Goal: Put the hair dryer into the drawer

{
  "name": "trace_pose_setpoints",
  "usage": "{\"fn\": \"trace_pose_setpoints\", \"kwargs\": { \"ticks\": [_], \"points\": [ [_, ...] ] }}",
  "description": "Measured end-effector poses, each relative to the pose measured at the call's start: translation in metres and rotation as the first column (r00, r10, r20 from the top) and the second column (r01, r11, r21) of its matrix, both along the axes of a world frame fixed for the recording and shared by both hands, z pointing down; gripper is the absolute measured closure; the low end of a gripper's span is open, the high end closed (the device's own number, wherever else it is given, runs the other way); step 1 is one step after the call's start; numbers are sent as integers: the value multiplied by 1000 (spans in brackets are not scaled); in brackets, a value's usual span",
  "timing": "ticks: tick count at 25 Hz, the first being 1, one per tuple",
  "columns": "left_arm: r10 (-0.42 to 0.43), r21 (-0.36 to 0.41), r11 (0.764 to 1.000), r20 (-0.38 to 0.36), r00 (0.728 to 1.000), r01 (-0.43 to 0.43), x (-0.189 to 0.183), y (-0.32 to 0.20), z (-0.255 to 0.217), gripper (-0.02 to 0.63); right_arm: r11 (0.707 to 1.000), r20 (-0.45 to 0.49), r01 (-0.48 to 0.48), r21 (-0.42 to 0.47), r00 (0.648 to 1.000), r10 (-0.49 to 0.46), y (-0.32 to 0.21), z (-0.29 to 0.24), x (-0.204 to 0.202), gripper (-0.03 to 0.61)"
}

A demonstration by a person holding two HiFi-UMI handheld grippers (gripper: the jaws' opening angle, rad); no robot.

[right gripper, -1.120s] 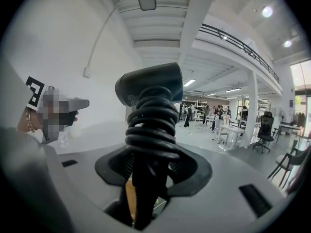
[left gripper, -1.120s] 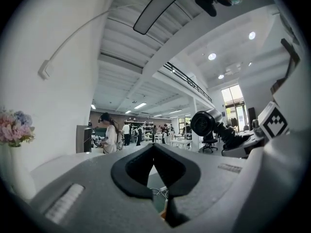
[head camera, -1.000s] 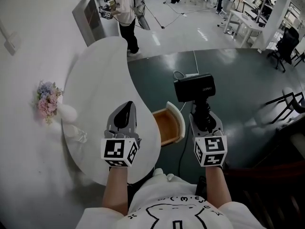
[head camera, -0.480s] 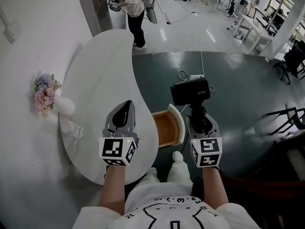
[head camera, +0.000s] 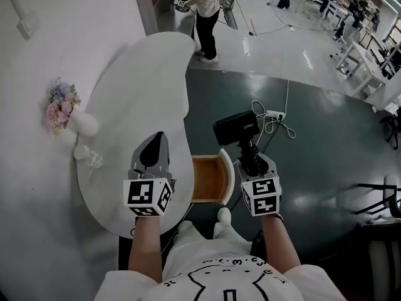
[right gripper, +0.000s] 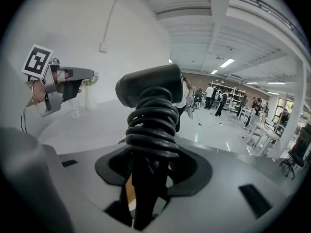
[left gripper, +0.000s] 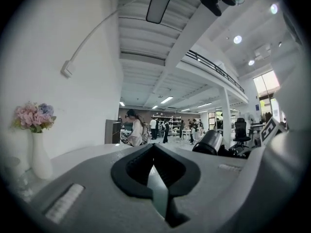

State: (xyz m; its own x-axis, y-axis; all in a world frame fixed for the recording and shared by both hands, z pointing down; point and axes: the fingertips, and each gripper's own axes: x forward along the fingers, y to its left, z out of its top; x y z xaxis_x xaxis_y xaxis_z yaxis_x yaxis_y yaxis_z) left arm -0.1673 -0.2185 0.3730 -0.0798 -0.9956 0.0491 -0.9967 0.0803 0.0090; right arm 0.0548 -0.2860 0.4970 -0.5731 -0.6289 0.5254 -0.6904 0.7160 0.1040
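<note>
One dryer clamped by its handle in right gripper, left gripper closed, empty; open drawer at dryer's 7 o'clock.

Drawer open upward, interior free; table edge covers its left end.

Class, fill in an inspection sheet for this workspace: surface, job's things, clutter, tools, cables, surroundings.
Surface: white curved table set against the wall.
Job's things: black hair dryer not yet in the open drawer, whose wooden inside looks empty.
Clutter: vase of flowers and a small clear item at the table's wall side.
Tools: left tool shut, empty; right tool shut on the hair dryer's handle.
Cables: coiled cord round that handle; power strip with white cable on the floor.
Surroundings: dark floor, a person standing beyond the table.
</note>
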Motion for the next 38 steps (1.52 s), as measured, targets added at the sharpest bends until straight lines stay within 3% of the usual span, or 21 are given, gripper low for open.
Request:
{"fn": "trace_pose_setpoints", "kwargs": {
  "ticks": [5,12,17,23,29,33,38],
  "points": [
    [-125,-37,992,-11,992,125,0,4,19,600,991,-61,119,-62,991,-123,-21,31,0,383],
    [-247,-86,966,-6,969,245,-4,28,37,600,953,-153,258,-160,947,-282,-16,82,-12,383],
    [-254,-112,961,5,967,253,-12,33,40,601,924,-236,281,-260,909,-343,0,117,-24,383],
    [-220,-126,967,21,975,221,-20,35,38,601,909,-384,218,-354,853,-354,11,155,-22,383],
    [-218,-135,967,17,976,218,-26,42,42,601,881,-490,213,-422,764,-419,15,178,-19,383],
    [-222,-142,965,20,975,222,-25,48,43,601,858,-555,240,-454,677,-483,16,188,-16,383],
    [-235,-155,959,32,972,237,-26,58,44,601,814,-602,377,-441,549,-580,22,192,-34,382]
  ]
}}
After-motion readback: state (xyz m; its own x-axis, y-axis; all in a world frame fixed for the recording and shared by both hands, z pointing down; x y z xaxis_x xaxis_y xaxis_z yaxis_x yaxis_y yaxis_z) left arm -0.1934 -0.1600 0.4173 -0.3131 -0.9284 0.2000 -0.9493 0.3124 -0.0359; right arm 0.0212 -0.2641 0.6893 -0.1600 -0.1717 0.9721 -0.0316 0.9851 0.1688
